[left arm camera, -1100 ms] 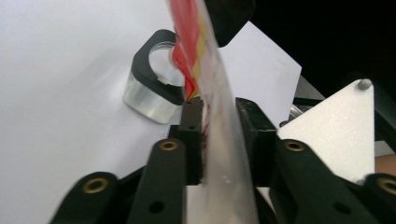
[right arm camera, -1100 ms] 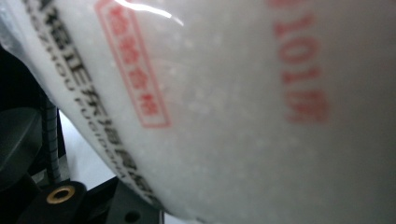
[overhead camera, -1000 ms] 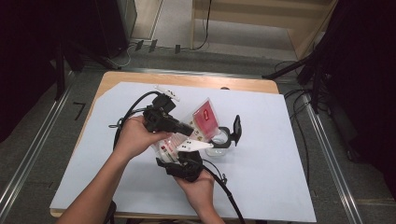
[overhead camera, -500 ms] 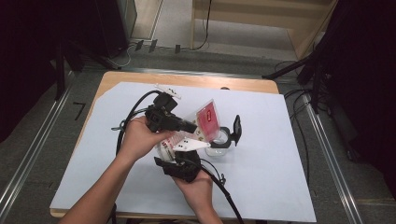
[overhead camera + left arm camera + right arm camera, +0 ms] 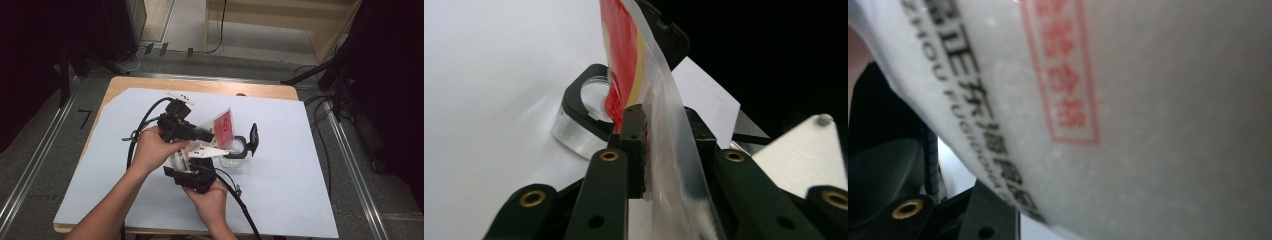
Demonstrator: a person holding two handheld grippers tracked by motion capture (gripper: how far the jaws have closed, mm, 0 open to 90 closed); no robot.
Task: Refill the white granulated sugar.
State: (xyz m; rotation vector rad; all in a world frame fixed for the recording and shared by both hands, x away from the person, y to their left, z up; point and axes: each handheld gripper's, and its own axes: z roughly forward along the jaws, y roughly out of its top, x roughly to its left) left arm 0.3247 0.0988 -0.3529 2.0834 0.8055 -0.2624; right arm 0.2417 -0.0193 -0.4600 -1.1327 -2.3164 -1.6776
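In the right gripper view, a white packet (image 5: 1128, 115) pressed close to the lens hid the jaw tips from us, its print cut off by the frame. In the high view, we could not read the red pouch (image 5: 221, 128).

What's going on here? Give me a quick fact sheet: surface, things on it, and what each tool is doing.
surface: table covered by a white sheet
container: clear jar with black flip lid open
packet: red and clear pouch, tilted over the jar
left tool: shut on the pouch edge
right tool: below the pouch, view blocked by a white printed packet; grip unclear
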